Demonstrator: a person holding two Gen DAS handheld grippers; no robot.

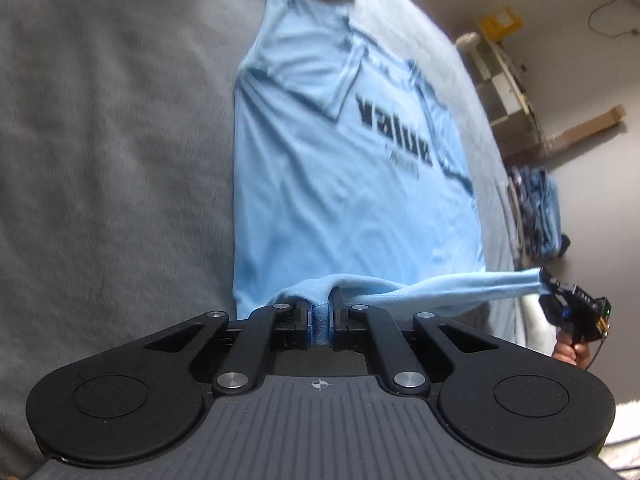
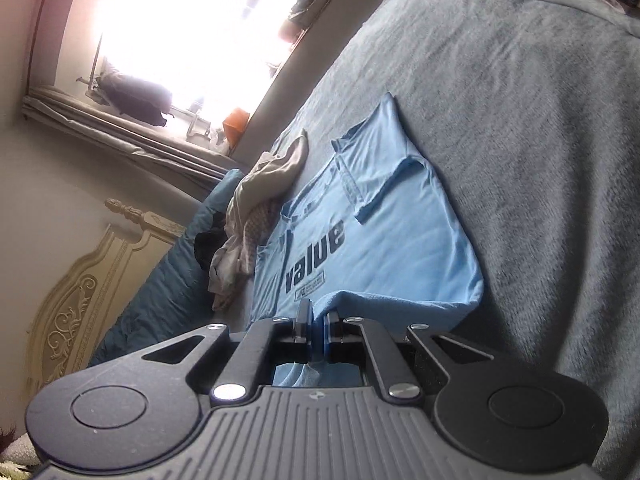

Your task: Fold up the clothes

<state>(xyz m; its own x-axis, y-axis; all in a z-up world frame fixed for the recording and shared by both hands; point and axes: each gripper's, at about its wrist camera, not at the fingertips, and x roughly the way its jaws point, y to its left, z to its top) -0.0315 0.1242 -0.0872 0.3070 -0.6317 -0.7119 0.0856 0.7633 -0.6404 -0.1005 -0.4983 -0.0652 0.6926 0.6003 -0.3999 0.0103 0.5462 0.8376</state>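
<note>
A light blue T-shirt [image 1: 344, 184] with black "value" lettering lies flat on a grey blanket [image 1: 112, 160], its sleeves folded in over the chest. My left gripper [image 1: 319, 314] is shut on one bottom corner of the T-shirt's hem, and cloth bunches between its pads. The hem stretches in a raised band to my right gripper [image 1: 550, 286] at the right edge of the left wrist view, held by a hand [image 1: 570, 350]. In the right wrist view the right gripper [image 2: 318, 330] is shut on the other hem corner of the T-shirt [image 2: 376, 240], lifted off the blanket [image 2: 520, 160].
A heap of beige and dark clothes [image 2: 256, 208] lies beside the shirt's collar end, near a teal pillow [image 2: 168, 280] and a cream headboard [image 2: 80, 292]. A stack of folded clothes [image 1: 536, 212] sits at the bed's edge. Shelves [image 1: 504, 80] stand by the wall, under a bright window [image 2: 192, 40].
</note>
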